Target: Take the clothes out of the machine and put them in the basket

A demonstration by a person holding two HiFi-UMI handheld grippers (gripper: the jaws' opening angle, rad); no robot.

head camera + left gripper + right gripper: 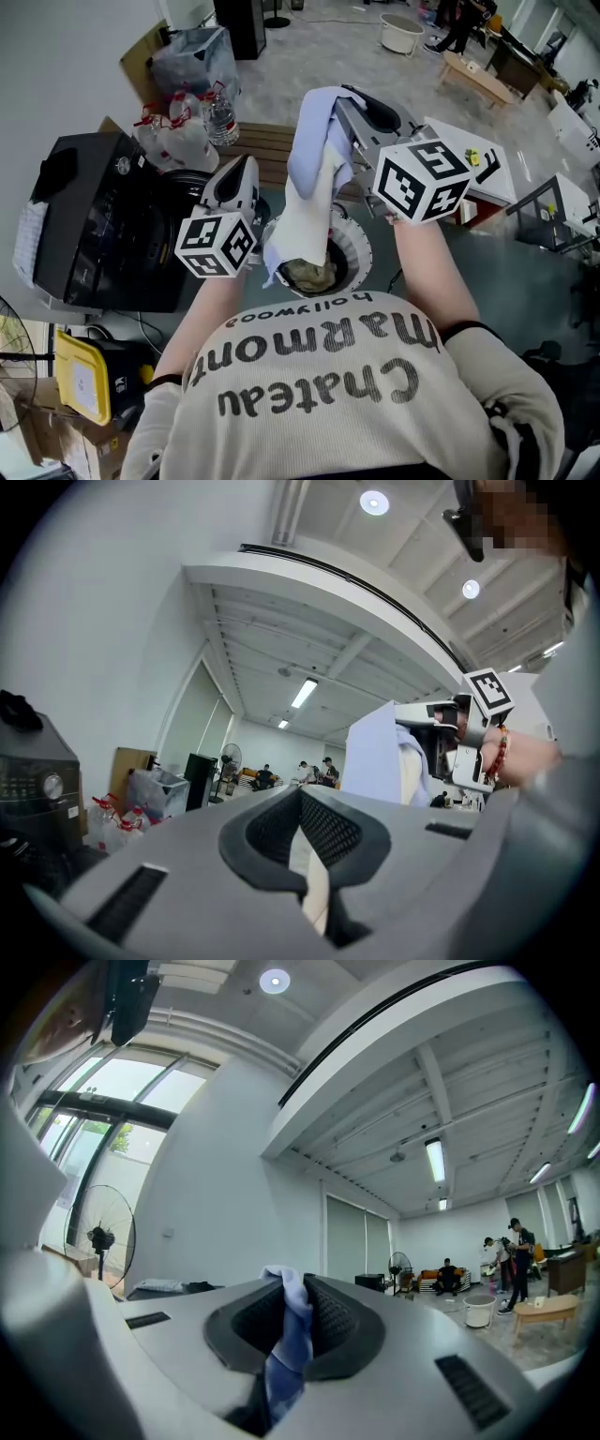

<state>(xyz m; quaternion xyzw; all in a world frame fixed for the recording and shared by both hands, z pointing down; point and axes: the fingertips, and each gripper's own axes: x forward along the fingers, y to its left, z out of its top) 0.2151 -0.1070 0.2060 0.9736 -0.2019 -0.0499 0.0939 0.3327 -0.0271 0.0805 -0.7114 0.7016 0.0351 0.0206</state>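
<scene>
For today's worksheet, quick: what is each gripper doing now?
Left gripper: closed on a cream fabric cloth.
Right gripper: closed on a pale blue fabric cloth.

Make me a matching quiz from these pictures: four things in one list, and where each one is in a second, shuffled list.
Things:
1. pale blue cloth
2. olive-brown clothes
3. yellow box
4. water bottles

Places:
A. bottom-left corner of the head view
B. clamped in the right tool
C. inside the machine's round opening
D. just left of the wooden bench in the head view

Pairs: 1-B, 2-C, 3-A, 4-D
</scene>
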